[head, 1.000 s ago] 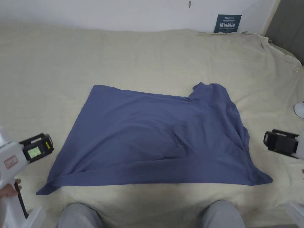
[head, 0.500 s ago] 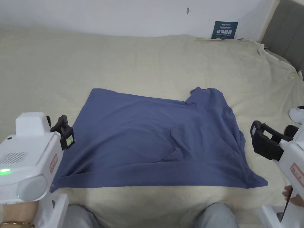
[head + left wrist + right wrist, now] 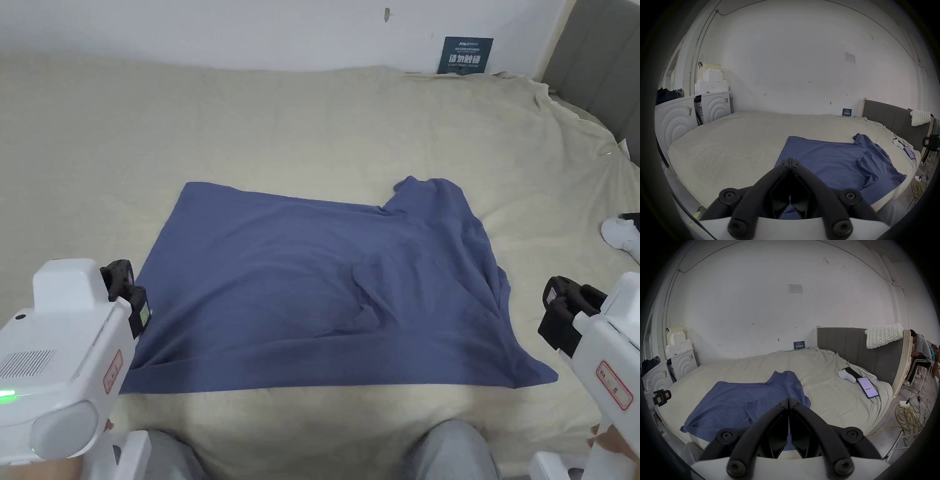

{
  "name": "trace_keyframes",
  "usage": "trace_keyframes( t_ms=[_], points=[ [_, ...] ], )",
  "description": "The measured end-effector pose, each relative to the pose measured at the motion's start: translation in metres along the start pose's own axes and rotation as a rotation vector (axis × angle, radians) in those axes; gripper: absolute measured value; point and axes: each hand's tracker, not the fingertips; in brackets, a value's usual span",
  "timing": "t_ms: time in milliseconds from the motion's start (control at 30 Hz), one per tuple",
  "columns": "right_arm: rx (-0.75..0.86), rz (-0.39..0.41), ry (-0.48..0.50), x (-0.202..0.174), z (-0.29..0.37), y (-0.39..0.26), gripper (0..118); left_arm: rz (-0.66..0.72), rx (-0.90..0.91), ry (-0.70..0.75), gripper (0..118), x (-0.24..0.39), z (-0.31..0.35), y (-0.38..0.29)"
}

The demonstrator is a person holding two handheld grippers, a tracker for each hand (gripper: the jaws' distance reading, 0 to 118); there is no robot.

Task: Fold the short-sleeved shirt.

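Observation:
A blue short-sleeved shirt [image 3: 312, 294] lies spread on the beige bed [image 3: 250, 125], its body wide and flat, one sleeve bunched at the far right and a corner pointing out at the near right. My left gripper [image 3: 128, 294] hovers just off the shirt's left edge, jaws shut with nothing between them [image 3: 790, 163]. My right gripper [image 3: 562, 312] hangs off the shirt's right edge, apart from the cloth, jaws also shut and empty [image 3: 788, 400]. The shirt [image 3: 834, 159] appears in the left gripper view and, as the shirt [image 3: 740, 400], in the right gripper view too.
A white device [image 3: 846, 374] and a lit phone [image 3: 867, 387] lie on the bed's right side near the grey headboard [image 3: 859, 350]. White machines [image 3: 680, 116] stand left of the bed. Yellow cable [image 3: 907, 417] lies on the floor. A person [image 3: 919, 350] sits far right.
Both grippers rose from low at the sides into the picture beside the shirt's left and right edges. The shirt lies as before; the head camera shifted slightly.

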Motion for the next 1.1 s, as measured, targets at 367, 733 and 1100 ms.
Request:
trace_keyframes(
  t_ms=[367, 733, 1100],
  points=[
    [-0.377, -0.067, -0.009, 0.029, -0.056, -0.006, 46, -0.003, 0.003, -0.011, 0, 0.004, 0.002, -0.002],
    [-0.627, -0.097, -0.137, 0.05, -0.117, -0.064, 100, -0.004, 0.002, -0.015, 0, 0.006, 0.001, 0.0],
    [-0.6, -0.101, -0.137, 0.054, -0.128, -0.075, 4, -0.015, -0.048, -0.002, 0, 0.002, -0.002, -0.008]
  ],
)
